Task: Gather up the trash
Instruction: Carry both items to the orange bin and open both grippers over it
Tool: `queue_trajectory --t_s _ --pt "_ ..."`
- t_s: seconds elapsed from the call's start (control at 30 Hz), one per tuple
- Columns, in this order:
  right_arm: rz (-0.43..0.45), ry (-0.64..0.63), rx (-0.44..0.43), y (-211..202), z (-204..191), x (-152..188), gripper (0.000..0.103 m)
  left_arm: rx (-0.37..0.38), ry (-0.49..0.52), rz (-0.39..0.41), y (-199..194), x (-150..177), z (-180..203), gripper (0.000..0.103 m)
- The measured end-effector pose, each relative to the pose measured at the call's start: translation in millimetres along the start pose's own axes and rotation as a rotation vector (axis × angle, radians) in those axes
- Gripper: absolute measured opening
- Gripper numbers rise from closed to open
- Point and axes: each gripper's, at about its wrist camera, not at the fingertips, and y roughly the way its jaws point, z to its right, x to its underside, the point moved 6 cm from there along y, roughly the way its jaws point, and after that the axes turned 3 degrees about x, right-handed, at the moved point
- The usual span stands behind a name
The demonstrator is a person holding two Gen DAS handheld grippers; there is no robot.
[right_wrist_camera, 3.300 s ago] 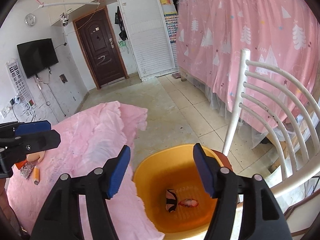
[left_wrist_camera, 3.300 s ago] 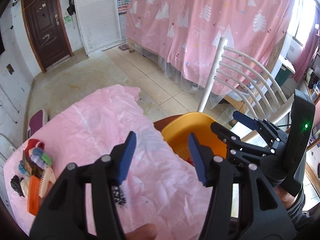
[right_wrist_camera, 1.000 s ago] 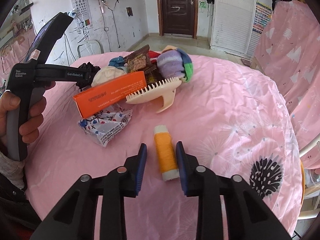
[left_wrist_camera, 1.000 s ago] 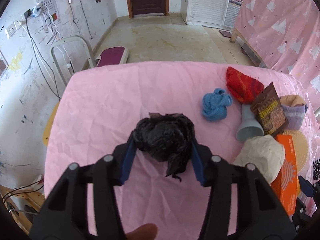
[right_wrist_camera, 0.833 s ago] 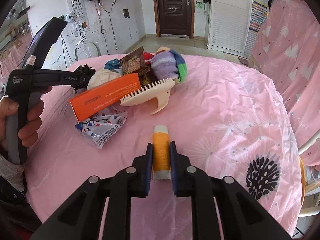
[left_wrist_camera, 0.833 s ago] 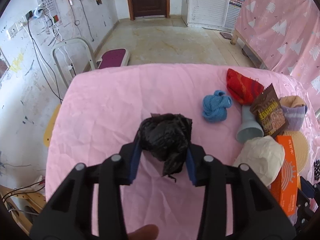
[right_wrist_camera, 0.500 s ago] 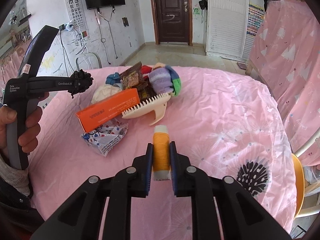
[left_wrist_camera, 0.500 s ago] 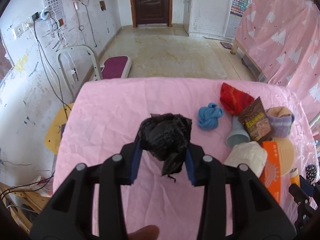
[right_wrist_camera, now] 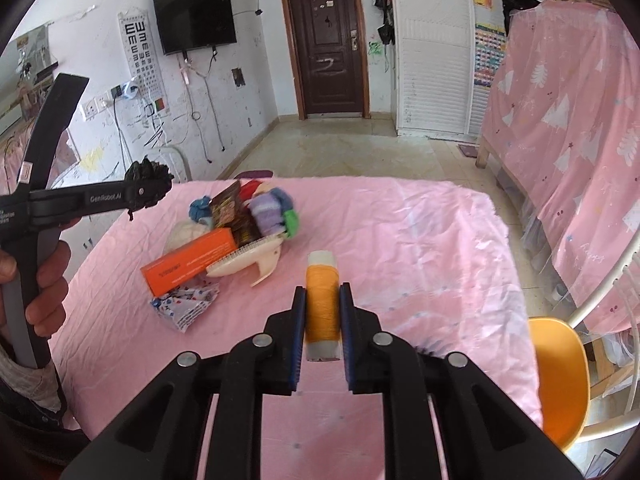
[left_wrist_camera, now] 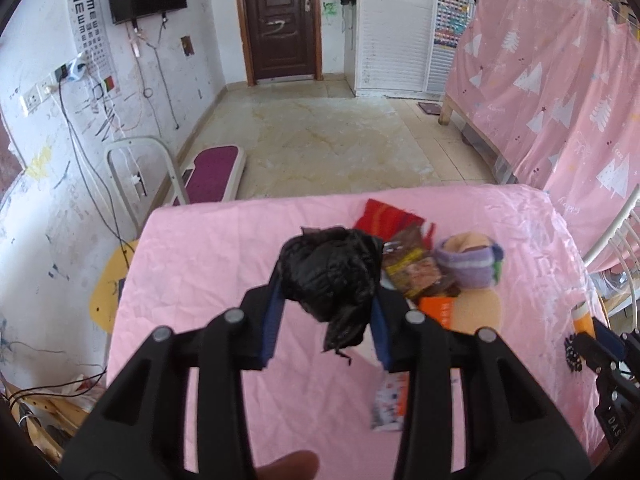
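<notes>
1. Above the left half of the table [right_wrist_camera: 400, 216], the left gripper [left_wrist_camera: 326, 276] was clamped on a crumpled black plastic bag [left_wrist_camera: 332, 270]. The wad hung clear of the pink cloth, bulging past the blue pads with a ragged tail drooping below them. It had no clear long axis.

2. Toward the far edge, left of centre, a heap of things lay on the cloth: a blue yarn ball [right_wrist_camera: 199, 208], a brown snack wrapper [right_wrist_camera: 226, 204], a purple knitted roll [right_wrist_camera: 268, 212], an orange box [right_wrist_camera: 188, 260], a cream comb [right_wrist_camera: 248, 260] resting against that box, and a patterned wrapper [right_wrist_camera: 186, 304] just nearer the person. Judging by the task, the two wrappers at least were left to collect; which of the rest counted as trash I cannot tell.

3. Over the middle of the table, the right gripper [right_wrist_camera: 322, 312] was closed on an orange thread spool [right_wrist_camera: 321, 304], lifted off the cloth. The pads pressed the wound thread on both sides. The spool's long axis ran along the fingers, one pale end pointing away toward the far edge, the other back toward the gripper's body.

4. Beyond the right edge, a yellow tub [right_wrist_camera: 560, 376] sat lower than the table, beside a white chair. It looked like the likely drop point, so both held pieces appeared picked up but not yet delivered.
</notes>
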Motion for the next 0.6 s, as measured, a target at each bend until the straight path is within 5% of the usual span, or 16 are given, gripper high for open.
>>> queue_trajectory --t_s 0.6 --pt "0.101 0.103 0.108 -59.2 107.3 5.6 0.006 0.090 0.172 0.059 -22.0 -16.1 131.6 0.036"
